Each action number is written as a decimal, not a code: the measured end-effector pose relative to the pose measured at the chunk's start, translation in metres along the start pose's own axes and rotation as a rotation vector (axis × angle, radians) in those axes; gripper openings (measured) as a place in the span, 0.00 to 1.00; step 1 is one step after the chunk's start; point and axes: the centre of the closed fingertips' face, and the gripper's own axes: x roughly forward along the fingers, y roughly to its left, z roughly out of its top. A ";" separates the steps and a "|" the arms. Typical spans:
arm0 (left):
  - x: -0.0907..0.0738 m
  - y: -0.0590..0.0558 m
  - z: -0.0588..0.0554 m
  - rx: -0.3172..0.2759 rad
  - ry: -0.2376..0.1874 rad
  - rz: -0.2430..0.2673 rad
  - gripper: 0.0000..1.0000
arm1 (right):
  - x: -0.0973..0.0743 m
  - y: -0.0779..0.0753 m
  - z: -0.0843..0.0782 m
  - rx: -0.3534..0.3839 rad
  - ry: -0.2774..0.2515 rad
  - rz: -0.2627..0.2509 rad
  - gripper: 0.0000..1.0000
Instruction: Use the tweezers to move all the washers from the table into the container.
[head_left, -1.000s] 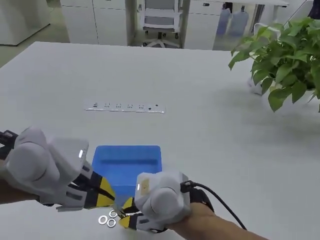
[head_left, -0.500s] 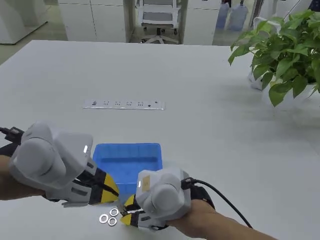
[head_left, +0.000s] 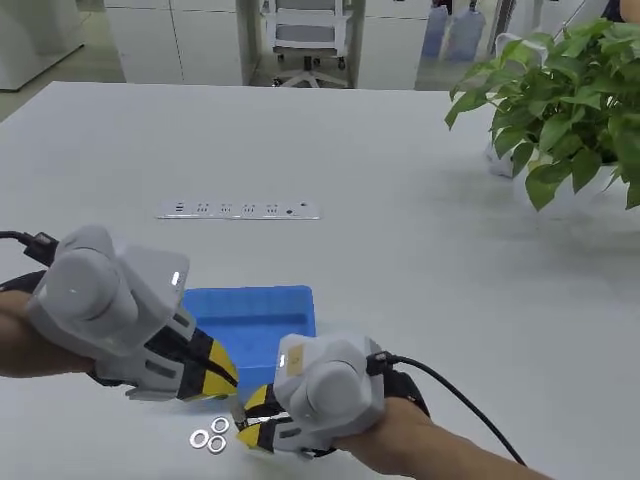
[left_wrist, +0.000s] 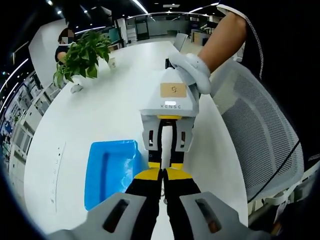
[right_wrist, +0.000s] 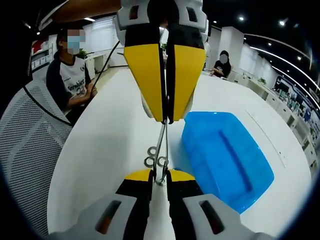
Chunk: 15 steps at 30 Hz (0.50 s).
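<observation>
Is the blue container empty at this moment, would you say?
Empty: the container shows a bare floor, and the washers lie outside on the table.

On the right claw (left_wrist: 164, 161), seen in your left gripper view, the white body carries small dark print approx. "KENSC"; letters aren't sharp, so not 100% sure. Above it a tan sticker (left_wrist: 173, 90) has a short mark, 2 chars max, illegible. Shirt print (right_wrist: 75, 76) on the seated person: too small to read. Marks on the strip (head_left: 238, 210) on your desk: same.
</observation>
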 end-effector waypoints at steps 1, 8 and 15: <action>0.000 0.000 0.000 0.002 0.000 -0.001 0.05 | 0.000 0.000 0.000 0.001 -0.001 0.000 0.13; 0.002 -0.001 0.002 -0.011 -0.009 -0.003 0.05 | 0.001 0.000 0.001 0.014 -0.003 0.000 0.12; 0.002 -0.002 0.002 -0.022 -0.008 -0.011 0.05 | 0.002 0.001 0.000 0.025 0.005 0.010 0.11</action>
